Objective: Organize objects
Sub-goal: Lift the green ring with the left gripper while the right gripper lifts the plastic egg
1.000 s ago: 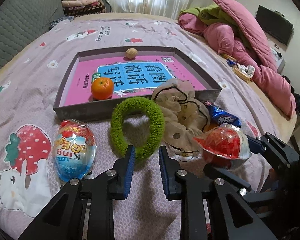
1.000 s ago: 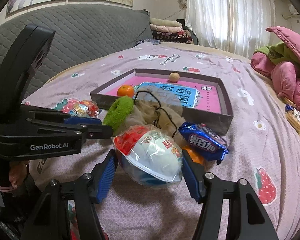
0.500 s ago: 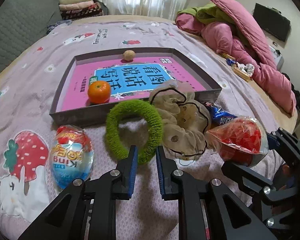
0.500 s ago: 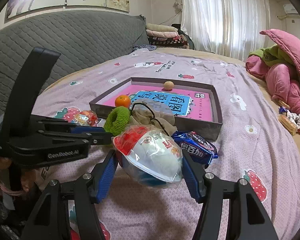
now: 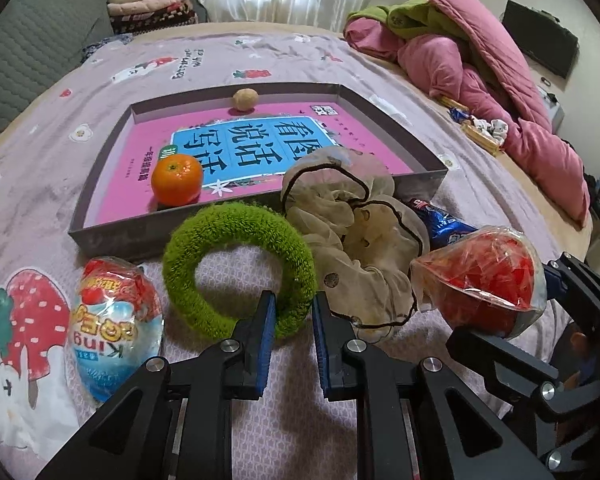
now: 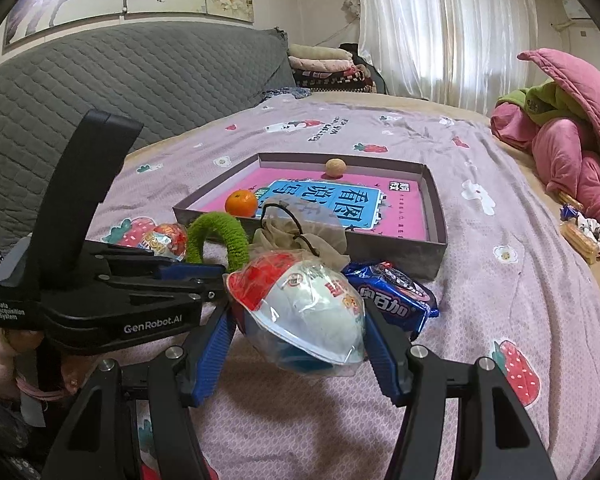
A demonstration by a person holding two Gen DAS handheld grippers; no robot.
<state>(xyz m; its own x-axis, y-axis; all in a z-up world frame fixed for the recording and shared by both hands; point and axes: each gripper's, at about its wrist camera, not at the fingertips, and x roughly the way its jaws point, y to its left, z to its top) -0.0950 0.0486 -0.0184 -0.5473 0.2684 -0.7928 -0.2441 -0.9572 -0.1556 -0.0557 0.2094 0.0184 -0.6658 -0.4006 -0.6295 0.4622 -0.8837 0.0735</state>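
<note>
The green scrunchie [image 5: 236, 268] is seen lying on the bed [image 5: 260, 56] just before the grey tray [image 5: 424, 190], its near rim caught between the blue pads of the left tool [image 5: 293, 326], whose jaws have just been closing and are pinched on that rim. It is judged soft, light and springy, best taken across the band. The right tool [image 6: 298, 330] is clamped on a wrapped toy egg [image 6: 304, 316], held clear of the bed; both tools are angled downward.
</note>
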